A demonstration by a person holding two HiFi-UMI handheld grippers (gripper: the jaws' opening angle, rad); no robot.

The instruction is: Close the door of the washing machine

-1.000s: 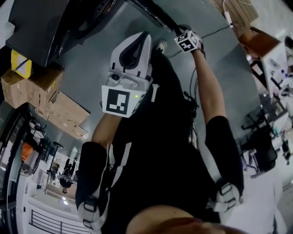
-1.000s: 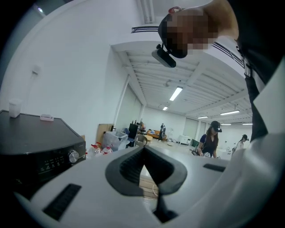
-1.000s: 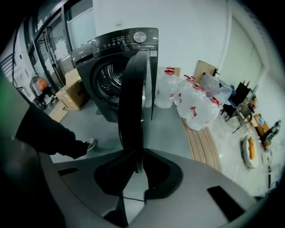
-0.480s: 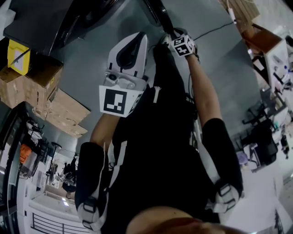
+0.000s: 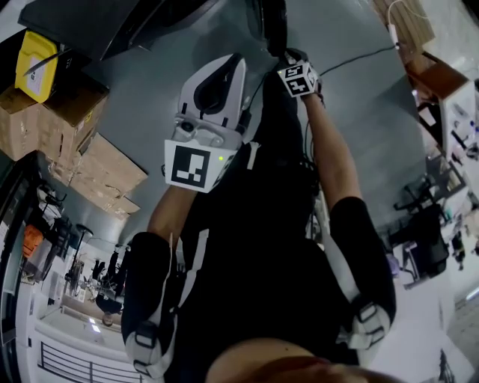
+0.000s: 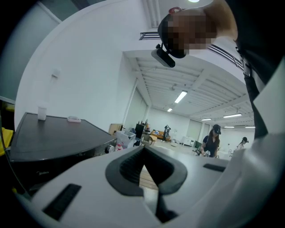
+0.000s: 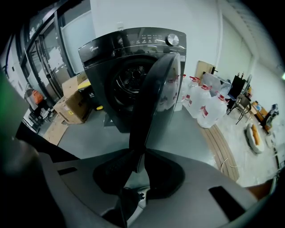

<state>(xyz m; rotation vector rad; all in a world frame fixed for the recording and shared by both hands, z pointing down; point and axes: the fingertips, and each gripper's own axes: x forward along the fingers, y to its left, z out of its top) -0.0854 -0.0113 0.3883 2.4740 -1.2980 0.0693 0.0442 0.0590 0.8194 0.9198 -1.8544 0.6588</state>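
The dark washing machine (image 7: 133, 49) stands with its round door (image 7: 158, 93) swung partly out, edge-on to the right gripper view. My right gripper (image 7: 139, 153) points steeply down with the door's lower edge between its jaws. The jaws are opening, and a thin gap shows beside the edge. In the head view the right gripper (image 5: 283, 54) sits at the top by the door (image 5: 273, 19), near the machine (image 5: 82, 22). My left gripper (image 5: 236, 61) is white, shut and empty, held in front of the person's body. Its jaws (image 6: 143, 148) look past the machine's top (image 6: 49, 133).
Cardboard boxes (image 5: 45, 112) and a yellow container (image 5: 37, 56) sit left of the machine. White jugs (image 7: 209, 107) stand to its right on the grey floor. A cable (image 5: 359, 56) runs across the floor. Other people (image 6: 211, 140) stand far back in the hall.
The right gripper has travelled left across the head view with the door's edge, and the door has swung closer to the machine. The left gripper has kept its place in the picture.
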